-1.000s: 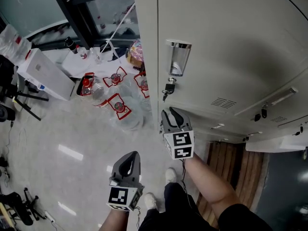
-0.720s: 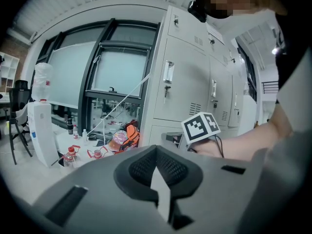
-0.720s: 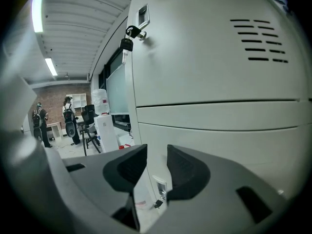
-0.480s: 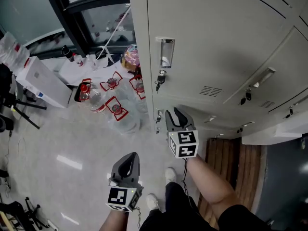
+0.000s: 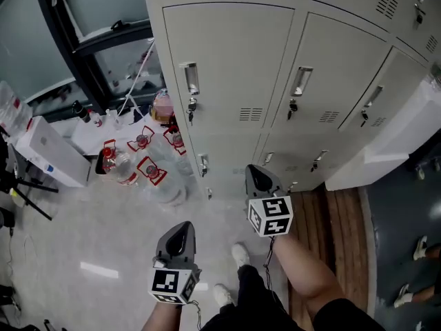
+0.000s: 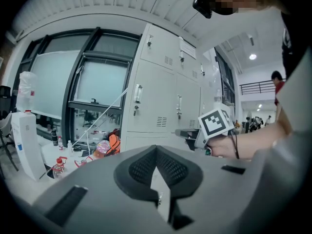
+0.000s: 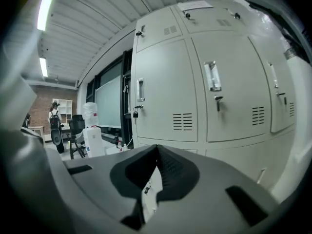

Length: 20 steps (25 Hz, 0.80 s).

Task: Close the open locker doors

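Head view crops the locker bank [image 5: 234,54] at the top and right. The one swung-out door [image 5: 389,140] runs off the right edge, so I can't tell which compartment it belongs to. Left gripper [image 5: 183,227] is pinched fully together with nothing in it, over the floor [image 5: 83,233] and well short of the lockers. Right gripper [image 5: 254,170] has just snapped its jaws together, also empty. It's pointing at the shut lower doors [image 5: 227,154], with the open door off to its right, not touching. Compared to a second ago, both grippers sit further back and three doors show across instead of one.
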Each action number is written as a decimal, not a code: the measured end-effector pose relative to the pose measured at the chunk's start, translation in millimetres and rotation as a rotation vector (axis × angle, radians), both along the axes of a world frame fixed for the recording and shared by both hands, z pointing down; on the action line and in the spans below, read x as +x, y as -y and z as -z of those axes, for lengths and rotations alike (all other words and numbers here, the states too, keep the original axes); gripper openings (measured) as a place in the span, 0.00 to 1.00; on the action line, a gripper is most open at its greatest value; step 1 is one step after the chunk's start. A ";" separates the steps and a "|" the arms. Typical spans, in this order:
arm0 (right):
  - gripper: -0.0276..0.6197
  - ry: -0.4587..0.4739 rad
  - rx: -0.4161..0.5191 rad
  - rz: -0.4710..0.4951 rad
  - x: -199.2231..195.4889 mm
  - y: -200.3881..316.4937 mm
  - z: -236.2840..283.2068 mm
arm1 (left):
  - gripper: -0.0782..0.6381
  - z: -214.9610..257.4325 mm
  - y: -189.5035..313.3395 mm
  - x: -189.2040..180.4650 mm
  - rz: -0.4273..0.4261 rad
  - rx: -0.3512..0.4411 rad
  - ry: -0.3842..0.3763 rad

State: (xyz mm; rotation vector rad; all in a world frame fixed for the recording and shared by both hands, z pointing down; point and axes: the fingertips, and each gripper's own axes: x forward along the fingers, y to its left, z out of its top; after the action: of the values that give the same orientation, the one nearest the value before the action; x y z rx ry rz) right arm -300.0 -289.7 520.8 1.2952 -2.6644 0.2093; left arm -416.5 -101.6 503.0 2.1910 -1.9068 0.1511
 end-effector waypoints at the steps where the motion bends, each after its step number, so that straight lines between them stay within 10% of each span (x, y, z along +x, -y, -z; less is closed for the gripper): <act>1: 0.05 0.003 0.005 -0.016 14.2 -10.9 7.5 | 0.11 4.9 -7.8 7.8 -0.016 0.009 0.005; 20: 0.05 0.040 0.073 -0.295 229.7 -189.8 113.9 | 0.11 77.7 -97.6 119.8 -0.240 0.101 0.034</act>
State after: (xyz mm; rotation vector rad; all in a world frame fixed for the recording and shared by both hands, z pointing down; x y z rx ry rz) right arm -70.3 -99.9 406.8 1.7233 -2.5228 0.1781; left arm -296.7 -4.0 425.3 2.4954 -1.6972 0.1364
